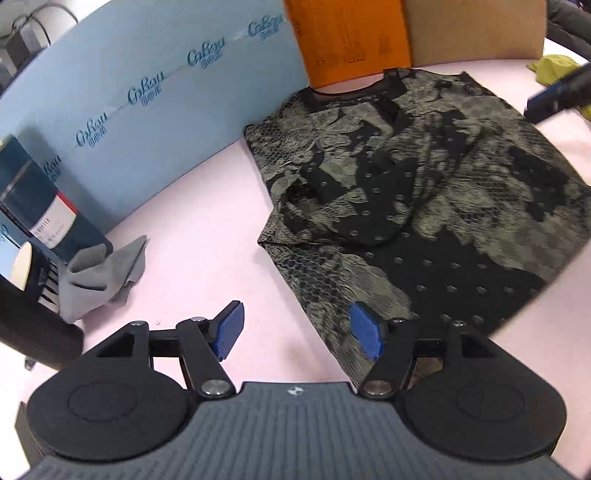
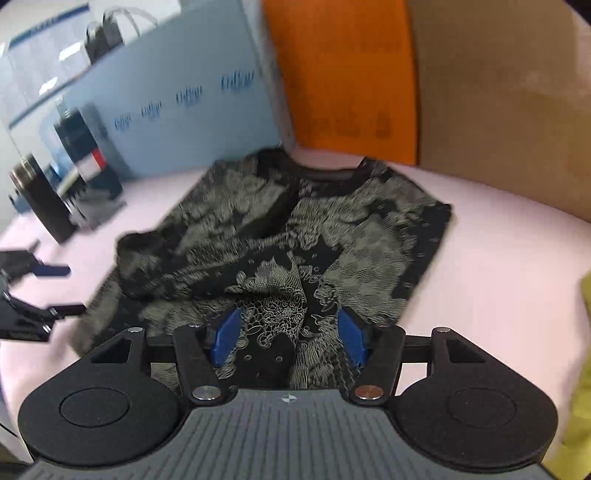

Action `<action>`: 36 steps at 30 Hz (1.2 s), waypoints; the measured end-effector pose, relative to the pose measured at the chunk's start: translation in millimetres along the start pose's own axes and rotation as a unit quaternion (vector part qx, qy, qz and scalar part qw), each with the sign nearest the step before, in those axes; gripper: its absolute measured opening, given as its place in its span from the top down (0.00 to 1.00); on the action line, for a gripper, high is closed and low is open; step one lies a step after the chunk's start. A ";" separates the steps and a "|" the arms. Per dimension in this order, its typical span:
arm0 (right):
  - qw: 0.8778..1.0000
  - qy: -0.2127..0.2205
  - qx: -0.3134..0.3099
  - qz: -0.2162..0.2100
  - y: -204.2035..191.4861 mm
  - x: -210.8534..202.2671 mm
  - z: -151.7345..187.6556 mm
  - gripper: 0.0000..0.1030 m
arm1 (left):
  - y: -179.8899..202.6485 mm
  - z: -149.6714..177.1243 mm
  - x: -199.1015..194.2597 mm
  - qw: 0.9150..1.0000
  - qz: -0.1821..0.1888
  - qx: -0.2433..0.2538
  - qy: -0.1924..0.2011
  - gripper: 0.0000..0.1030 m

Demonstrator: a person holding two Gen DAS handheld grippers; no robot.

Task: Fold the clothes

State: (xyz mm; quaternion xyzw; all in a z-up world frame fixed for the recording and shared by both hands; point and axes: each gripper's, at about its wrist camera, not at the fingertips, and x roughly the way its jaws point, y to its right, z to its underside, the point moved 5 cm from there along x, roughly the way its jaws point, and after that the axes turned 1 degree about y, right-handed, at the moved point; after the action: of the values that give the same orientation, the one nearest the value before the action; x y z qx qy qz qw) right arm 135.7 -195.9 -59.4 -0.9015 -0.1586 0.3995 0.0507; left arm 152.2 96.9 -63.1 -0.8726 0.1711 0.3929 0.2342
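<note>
Patterned shirt flat on pink table, at one o'clock from left tongs, spread wide, empty. Beneath right tongs, likewise parted, gripping nothing. Grey cloth at nine o'clock; blue board, orange panel at twelve.

- Surface: a pale pink table carries all items.
- Item 1: a dark patterned top lies flat on the table, neckline toward the far edge, both sleeves folded inward across the body.
- Item 2: a crumpled grey cloth lies left of the top, well apart from it.
- Item 3: a yellow-green garment lies at the right edge, apart from the top.
</note>
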 end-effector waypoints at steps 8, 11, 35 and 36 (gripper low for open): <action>1.000 -0.018 -0.020 0.006 -0.8 47.1 -0.7 0.51 | -26.0 -18.1 44.9 0.997 0.014 -0.069 -0.001 0.41; 0.999 -0.014 -0.033 0.005 -2.9 53.9 -2.5 0.61 | -25.3 -27.5 55.2 0.997 0.028 -0.066 0.009 0.41; 0.975 0.019 0.218 0.042 53.3 1.9 25.0 0.93 | -28.4 -76.5 82.2 0.992 0.059 -0.114 -0.006 0.84; 0.979 0.026 0.197 0.043 47.6 -1.7 21.4 0.93 | -27.7 -76.0 82.3 0.992 0.057 -0.109 -0.006 0.80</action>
State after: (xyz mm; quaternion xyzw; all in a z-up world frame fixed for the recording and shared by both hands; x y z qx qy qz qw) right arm 130.6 -242.1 -83.0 -0.8900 -0.0361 0.4010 0.2140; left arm 263.7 69.2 -74.3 -0.8792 0.1758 0.4273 0.1162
